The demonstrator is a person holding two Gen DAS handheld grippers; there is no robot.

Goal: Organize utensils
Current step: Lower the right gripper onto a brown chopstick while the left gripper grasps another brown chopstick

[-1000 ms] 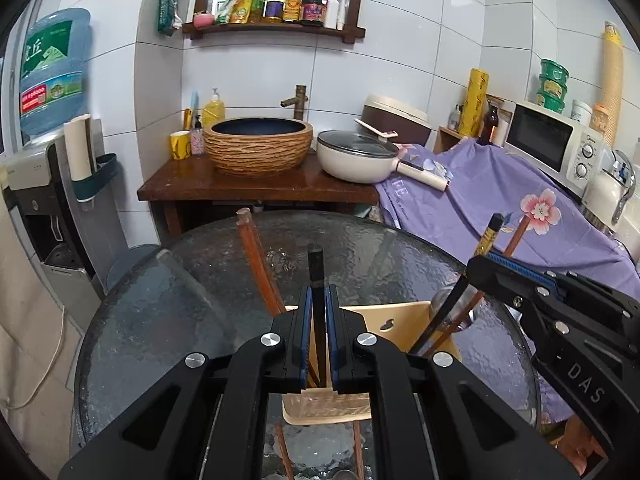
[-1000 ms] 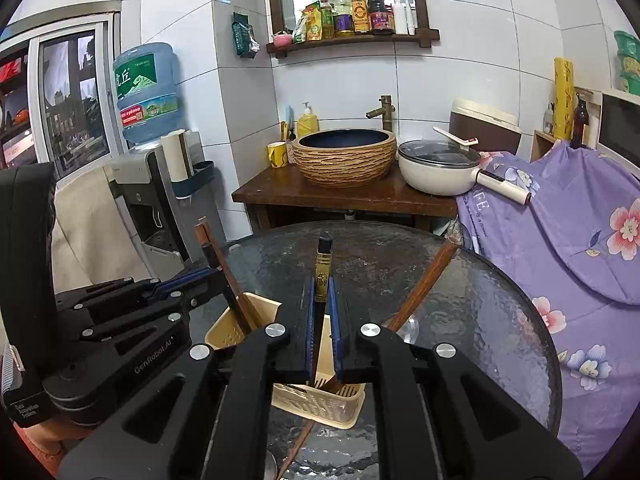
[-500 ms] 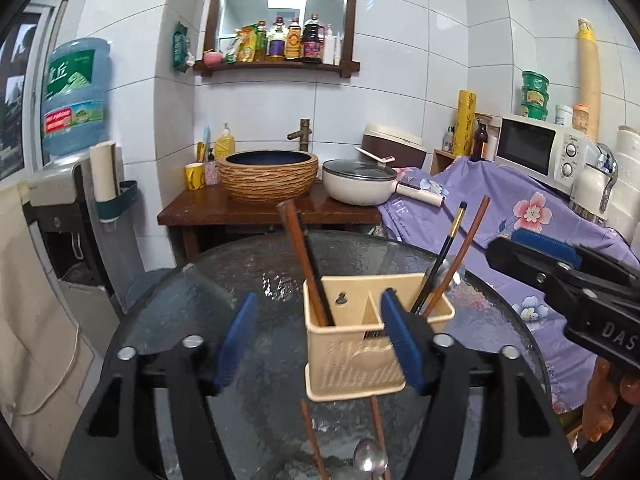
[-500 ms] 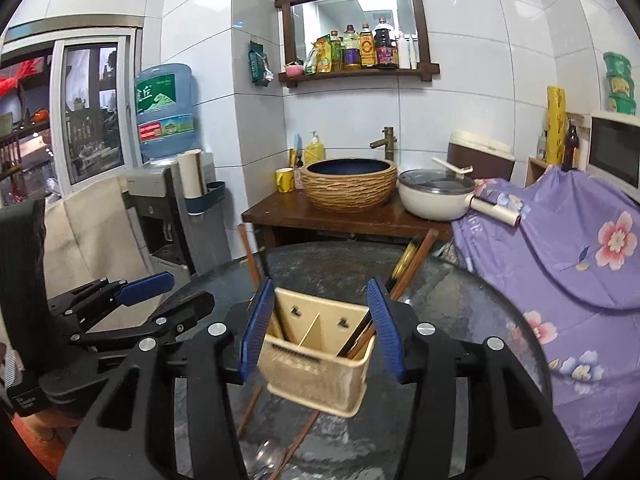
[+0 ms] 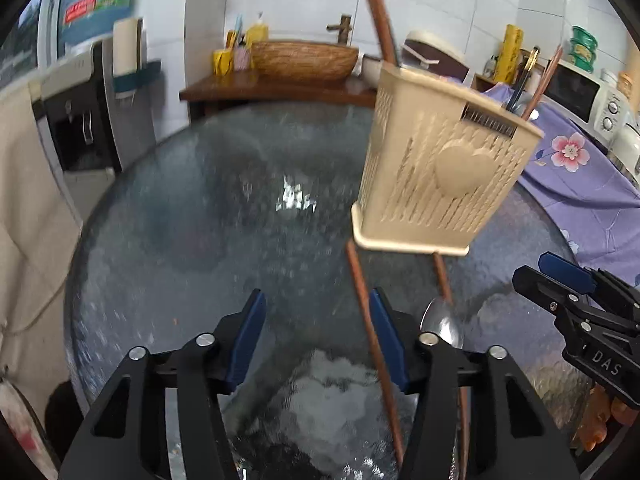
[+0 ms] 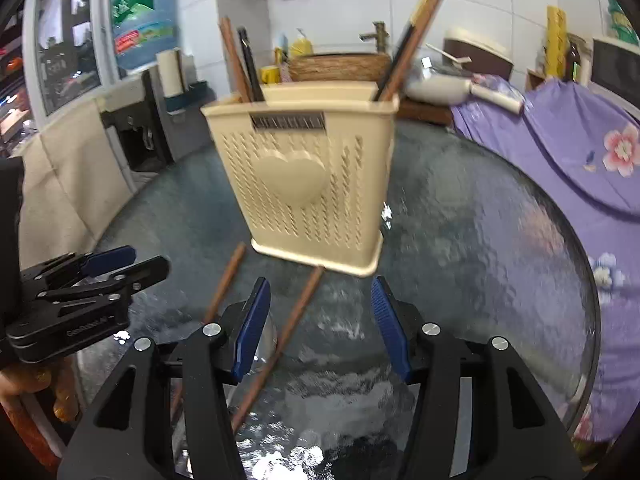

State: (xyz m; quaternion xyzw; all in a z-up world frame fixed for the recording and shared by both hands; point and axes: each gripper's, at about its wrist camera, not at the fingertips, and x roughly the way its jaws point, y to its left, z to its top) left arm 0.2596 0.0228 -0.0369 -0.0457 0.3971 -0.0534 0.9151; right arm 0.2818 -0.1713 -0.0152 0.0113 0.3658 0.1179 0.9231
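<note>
A beige perforated utensil holder [image 6: 308, 184] with a heart on its front stands on the round glass table [image 6: 480, 248]. Brown and black chopsticks [image 6: 240, 64] stick up from its left side, two more [image 6: 412, 36] from its right. The holder also shows in the left wrist view [image 5: 440, 176]. Two brown chopsticks [image 6: 280, 344] and a metal spoon [image 5: 442, 326] lie on the glass in front of it. My right gripper [image 6: 320, 320] is open and empty, just short of the holder. My left gripper [image 5: 316, 332] is open and empty, left of the holder.
Behind the table is a wooden stand with a woven basin [image 5: 304, 60] and a white pan [image 6: 444, 88]. A purple flowered cloth [image 6: 560, 140] covers the counter at the right, with a microwave [image 5: 588, 92]. A water dispenser [image 5: 88, 92] stands at the left.
Both grippers let go of their chopsticks, which now stand in the holder. Both have opened, drawn back and dropped lower toward the table.
</note>
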